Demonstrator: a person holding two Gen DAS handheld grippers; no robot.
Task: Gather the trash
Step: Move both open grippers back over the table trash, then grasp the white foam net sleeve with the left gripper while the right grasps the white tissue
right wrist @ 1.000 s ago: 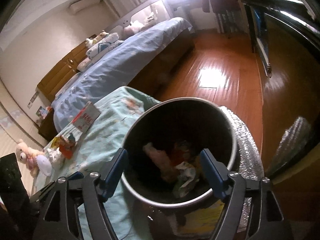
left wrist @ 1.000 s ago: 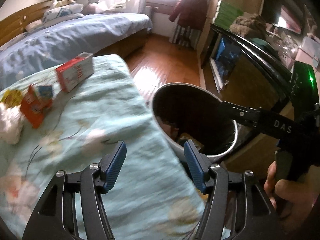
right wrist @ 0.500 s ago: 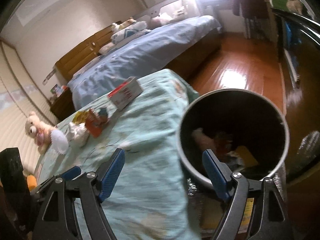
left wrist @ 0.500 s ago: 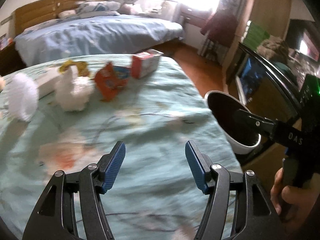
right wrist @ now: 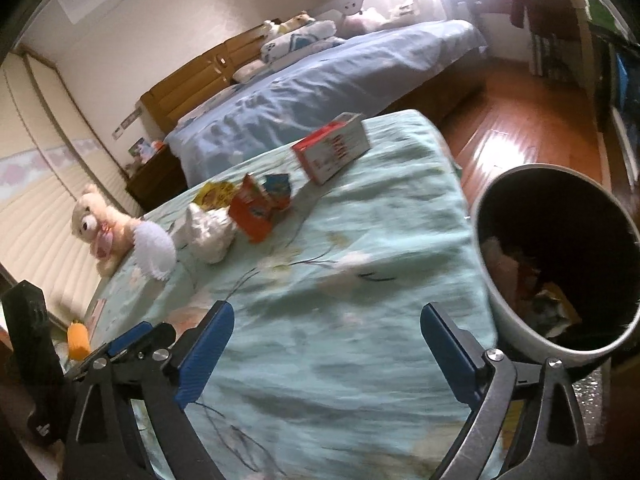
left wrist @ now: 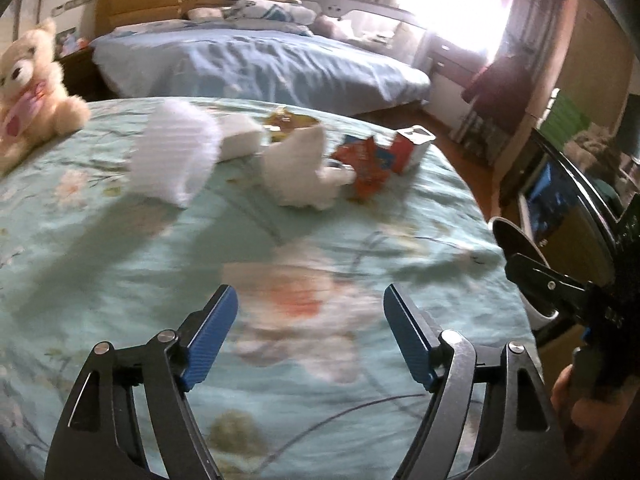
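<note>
Bedroom, quilt (right wrist: pixel 360 280): trash far left, bin (right wrist: pixel 560 280) right. Left gripper (left wrist: pixel 310 336), right gripper (right wrist: pixel 326 350) opening, empty. Reach step; next, close on carton (right wrist: pixel 332 146).

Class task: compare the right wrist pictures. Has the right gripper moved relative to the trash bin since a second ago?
Yes. The right gripper was over the trash bin; now it is over the green bedspread, the bin to its right, jaws opening and empty.

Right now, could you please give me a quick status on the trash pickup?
Left gripper and right gripper both empty, jaws opening. Wrappers, tissue and carton on the bedspread. Bin alongside; nothing in the way.
</note>
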